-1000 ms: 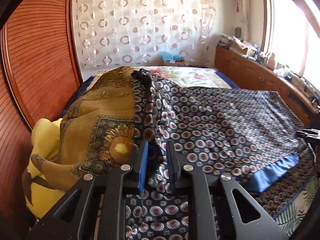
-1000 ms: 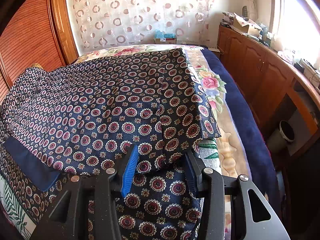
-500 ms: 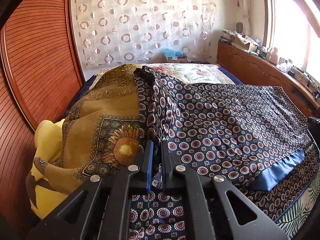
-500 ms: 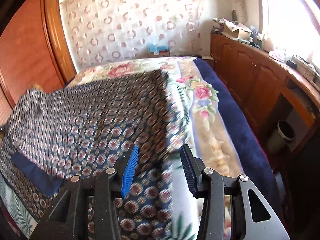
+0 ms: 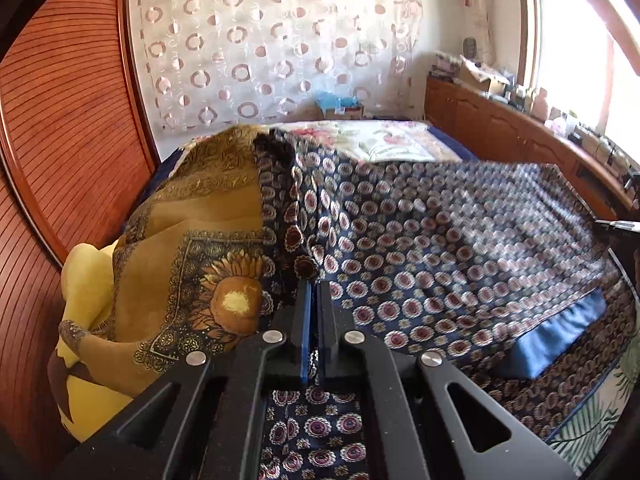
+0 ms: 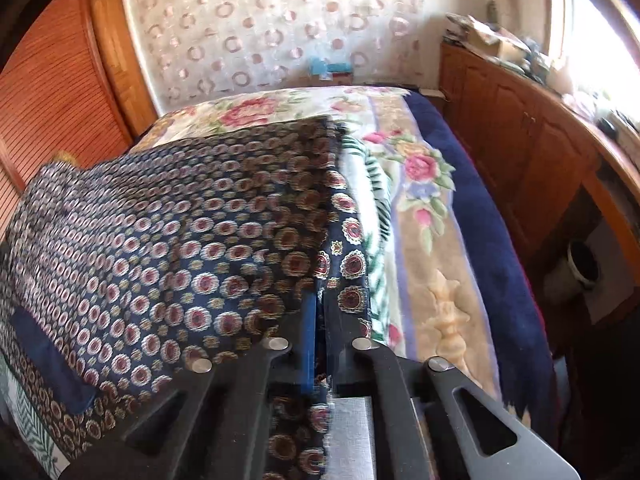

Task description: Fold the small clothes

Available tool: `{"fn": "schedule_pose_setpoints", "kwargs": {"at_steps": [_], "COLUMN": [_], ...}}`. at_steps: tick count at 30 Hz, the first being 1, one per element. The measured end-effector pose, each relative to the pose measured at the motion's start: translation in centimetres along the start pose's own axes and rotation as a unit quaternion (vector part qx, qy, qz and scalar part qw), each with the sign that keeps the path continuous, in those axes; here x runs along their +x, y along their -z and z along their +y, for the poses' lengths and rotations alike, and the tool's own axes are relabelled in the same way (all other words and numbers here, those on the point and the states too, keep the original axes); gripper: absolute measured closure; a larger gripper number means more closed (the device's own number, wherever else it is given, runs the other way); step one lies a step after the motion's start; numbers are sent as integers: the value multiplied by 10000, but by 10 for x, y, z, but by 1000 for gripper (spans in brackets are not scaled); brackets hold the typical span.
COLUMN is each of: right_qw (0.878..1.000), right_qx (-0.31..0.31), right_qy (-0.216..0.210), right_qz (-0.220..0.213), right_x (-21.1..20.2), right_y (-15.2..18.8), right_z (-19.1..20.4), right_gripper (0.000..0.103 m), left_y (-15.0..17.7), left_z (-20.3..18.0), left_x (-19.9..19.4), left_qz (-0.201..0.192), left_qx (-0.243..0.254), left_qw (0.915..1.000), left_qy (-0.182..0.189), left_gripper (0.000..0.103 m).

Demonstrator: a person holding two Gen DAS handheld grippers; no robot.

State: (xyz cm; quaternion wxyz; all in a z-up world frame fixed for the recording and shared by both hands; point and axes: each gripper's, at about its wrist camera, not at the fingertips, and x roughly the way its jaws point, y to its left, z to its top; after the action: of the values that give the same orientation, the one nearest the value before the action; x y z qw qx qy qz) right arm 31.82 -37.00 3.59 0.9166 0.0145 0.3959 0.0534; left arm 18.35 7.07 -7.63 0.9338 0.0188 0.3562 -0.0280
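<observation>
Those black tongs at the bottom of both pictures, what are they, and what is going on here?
There is no robot: a person holds one tool in each hand, with a camera looking along its two fingers. One picture comes from the left tongs, the other from the right tongs. On the flowered bed lies a navy patterned cloth, beside a mustard sunflower scarf. Both tongs have just closed and now pinch the navy cloth's near edge, one at each end, apparently to fold it.
</observation>
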Motion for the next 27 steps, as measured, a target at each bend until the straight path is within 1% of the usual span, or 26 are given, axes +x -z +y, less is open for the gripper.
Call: {"fn": "schedule_pose_setpoints", "kwargs": {"at_steps": [1, 3, 5, 7, 9, 11, 14, 18, 20, 22, 24, 27], "right_qw": [9999, 9989, 9977, 9960, 9949, 9940, 9940, 9939, 9933, 9933, 9948, 9978], "right_qx": [-21, 99, 139, 132, 86, 44, -16, 69, 159, 170, 105, 29], "right_qy": [-13, -328, -425, -612, -691, -756, -745, -724, -782, -765, -668, -490], "right_qz": [-110, -304, -509, -635, -734, -788, -798, -824, -836, -846, -758, -450], "right_x": [-4, -14, -28, -39, -49, -58, -68, -73, -79, -82, -81, -67], "right_y": [-1, -2, -2, -3, -3, -2, 6, 17, 21, 23, 27, 43], "right_z": [1, 1, 3, 5, 7, 9, 8, 1, -2, -6, -4, -5], "right_gripper": [100, 101, 101, 102, 102, 102, 102, 102, 102, 102, 102, 102], "left_y": [-1, -3, -4, -3, -4, -3, 6, 17, 21, 25, 34, 51], "left_z": [0, 2, 4, 6, 9, 14, 21, 35, 45, 51, 52, 53], "left_x": [-7, -18, -29, -39, -46, -52, -57, -59, -64, -65, -60, -50], "left_qz": [-97, -223, -335, -413, -466, -480, -422, -385, -405, -357, -185, 31], "left_qx": [-34, -124, -201, -265, -294, -364, -473, -688, -841, -885, -871, -830], "left_qw": [9999, 9995, 9989, 9982, 9979, 9973, 9969, 9956, 9942, 9944, 9952, 9961], "left_qy": [82, 186, 267, 358, 352, 427, 471, 511, 537, 461, 400, 307], "left_gripper": [100, 100, 100, 100, 100, 100, 100, 100, 100, 100, 100, 100]}}
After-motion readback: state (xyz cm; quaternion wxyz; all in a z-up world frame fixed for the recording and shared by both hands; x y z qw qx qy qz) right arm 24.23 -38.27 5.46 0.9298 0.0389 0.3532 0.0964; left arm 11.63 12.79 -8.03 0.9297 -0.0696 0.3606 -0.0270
